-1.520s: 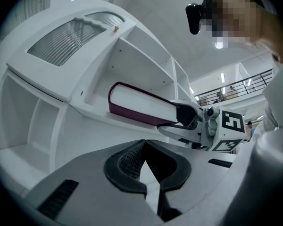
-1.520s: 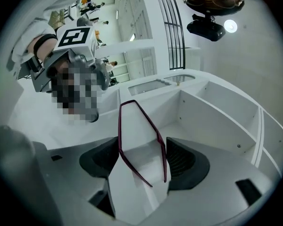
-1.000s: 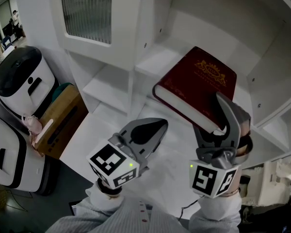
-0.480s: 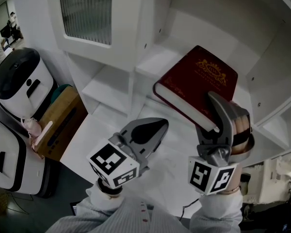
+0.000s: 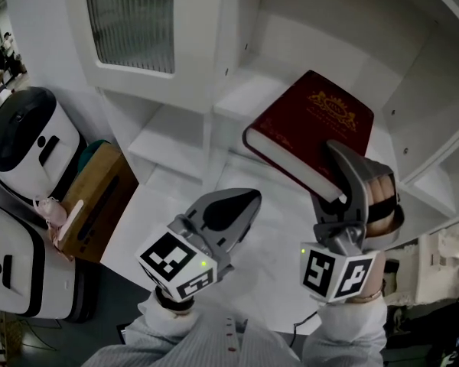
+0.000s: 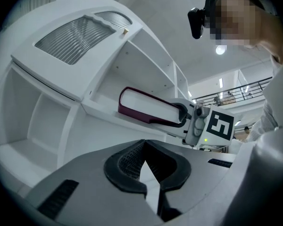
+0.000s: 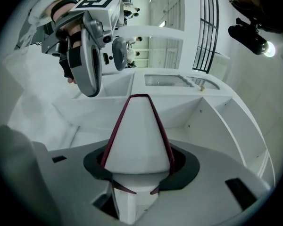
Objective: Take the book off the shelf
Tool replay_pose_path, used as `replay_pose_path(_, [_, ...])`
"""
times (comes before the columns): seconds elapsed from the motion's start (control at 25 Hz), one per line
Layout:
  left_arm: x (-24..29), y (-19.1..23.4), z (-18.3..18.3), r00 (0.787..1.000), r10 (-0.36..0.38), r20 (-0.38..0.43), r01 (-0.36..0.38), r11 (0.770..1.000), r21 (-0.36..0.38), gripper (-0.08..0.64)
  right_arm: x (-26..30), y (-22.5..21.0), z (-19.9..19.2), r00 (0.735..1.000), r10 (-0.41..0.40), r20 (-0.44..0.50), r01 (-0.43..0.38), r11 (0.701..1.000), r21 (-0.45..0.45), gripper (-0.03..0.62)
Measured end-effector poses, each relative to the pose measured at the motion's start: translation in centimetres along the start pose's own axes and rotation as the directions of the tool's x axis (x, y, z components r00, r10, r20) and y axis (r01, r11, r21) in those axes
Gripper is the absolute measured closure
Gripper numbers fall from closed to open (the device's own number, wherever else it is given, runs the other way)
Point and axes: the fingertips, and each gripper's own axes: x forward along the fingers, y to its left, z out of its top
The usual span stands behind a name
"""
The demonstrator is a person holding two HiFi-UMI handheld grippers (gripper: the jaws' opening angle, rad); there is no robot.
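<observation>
Against a second ago: right gripper [image 7: 137, 169] jaws have just been closing, now pinching the red book [image 5: 310, 128] at its near corner, cover to cover. Book unmoved, lying on white shelf [image 5: 241, 96]. Left gripper [image 5: 241, 203] — jaws together, empty

My head view was dim and grey, darkening toward its corners, and the white shelf unit [image 5: 229, 105] bowed outward at the edges. Both gripper views sat inside a round black vignette with strong fisheye bending. In my left gripper view, ceiling lamps [image 6: 220, 50] glared at one and two o'clock. In my right gripper view a bright light [image 7: 270, 48] flared at two o'clock, and the book [image 7: 139, 135] showed a pale page edge, washed out and soft up close.
</observation>
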Motion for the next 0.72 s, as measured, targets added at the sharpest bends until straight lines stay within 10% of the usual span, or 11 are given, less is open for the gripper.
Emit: replay_pose_path(0.72, [-3.1,-5.5,-0.2,0.991,0.129,0.044,-0.131,0.991,0.029,0.549,-6.7,-0.1,2.2,0.990,-0.010,0.142,0.008,1.000,0.016,0.374])
